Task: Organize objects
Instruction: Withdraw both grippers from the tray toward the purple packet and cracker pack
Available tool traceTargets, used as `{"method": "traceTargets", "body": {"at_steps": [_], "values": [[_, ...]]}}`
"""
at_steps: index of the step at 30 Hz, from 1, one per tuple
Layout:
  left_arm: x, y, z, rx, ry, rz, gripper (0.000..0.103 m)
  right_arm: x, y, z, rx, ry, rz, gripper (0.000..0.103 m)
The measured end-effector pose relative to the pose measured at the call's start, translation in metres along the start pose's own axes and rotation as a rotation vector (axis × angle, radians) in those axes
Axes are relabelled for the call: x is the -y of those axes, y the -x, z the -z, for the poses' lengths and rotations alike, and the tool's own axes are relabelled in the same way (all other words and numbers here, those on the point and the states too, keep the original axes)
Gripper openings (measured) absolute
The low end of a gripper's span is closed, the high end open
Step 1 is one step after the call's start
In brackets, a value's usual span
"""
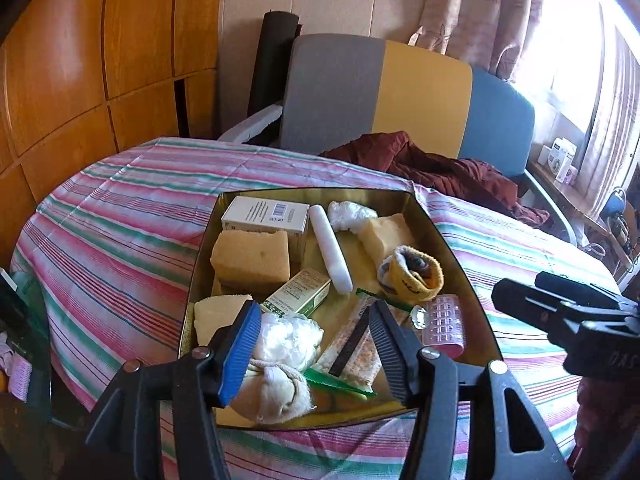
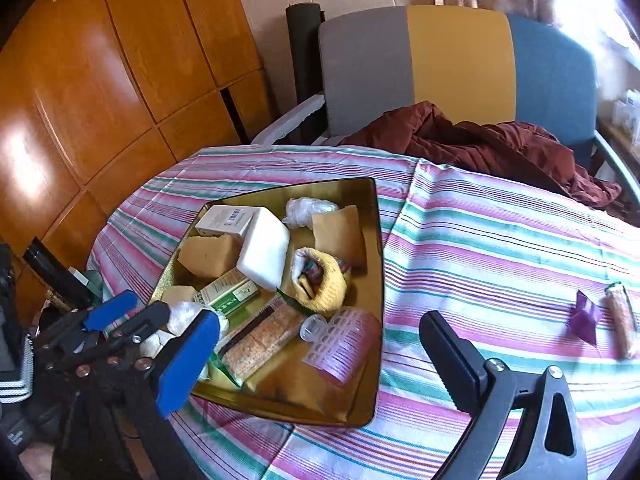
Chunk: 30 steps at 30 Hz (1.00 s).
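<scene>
A gold tin tray (image 1: 436, 216) (image 2: 378, 240) sits on the striped tablecloth, full of small items: sponges (image 1: 252, 256), a white box (image 1: 266, 216), a green box (image 1: 300, 292), a yellow sock roll (image 1: 412, 272) (image 2: 320, 280), a pink hair roller (image 1: 444, 326) (image 2: 344, 340), a cracker pack (image 2: 260, 340). My left gripper (image 1: 316, 350) is open above the tray's near end, over a white cloth bundle (image 1: 280, 376). My right gripper (image 2: 316, 360) is open over the tray's near right corner. A purple wrapper (image 2: 584, 316) and a snack bar (image 2: 622, 320) lie on the cloth at right.
A grey, yellow and blue chair (image 1: 400, 92) stands behind the table with a maroon garment (image 2: 500, 144) spilling onto the table's far edge. Wooden panels (image 1: 80, 60) are at left. A shelf with boxes (image 1: 560, 160) is at right.
</scene>
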State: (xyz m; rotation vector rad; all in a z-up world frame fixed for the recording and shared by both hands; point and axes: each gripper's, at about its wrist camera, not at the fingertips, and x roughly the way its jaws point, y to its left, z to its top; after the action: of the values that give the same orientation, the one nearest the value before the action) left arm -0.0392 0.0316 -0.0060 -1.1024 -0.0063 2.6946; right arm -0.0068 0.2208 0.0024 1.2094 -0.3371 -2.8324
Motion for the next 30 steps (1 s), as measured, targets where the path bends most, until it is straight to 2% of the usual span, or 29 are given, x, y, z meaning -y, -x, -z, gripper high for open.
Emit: {"method": "traceTargets", "body": {"at_steps": [15,30], "values": [[0.009,0.024,0.010,0.022,-0.035,-0.010,0.057,0.009,0.026,0.017,0.036,0.022,0.117,0.103],[0.034,0.027,0.014,0.012,-0.108,0.020,0.057,0.050,0.044,0.030,0.033,-0.053,0.201,0.103]]}}
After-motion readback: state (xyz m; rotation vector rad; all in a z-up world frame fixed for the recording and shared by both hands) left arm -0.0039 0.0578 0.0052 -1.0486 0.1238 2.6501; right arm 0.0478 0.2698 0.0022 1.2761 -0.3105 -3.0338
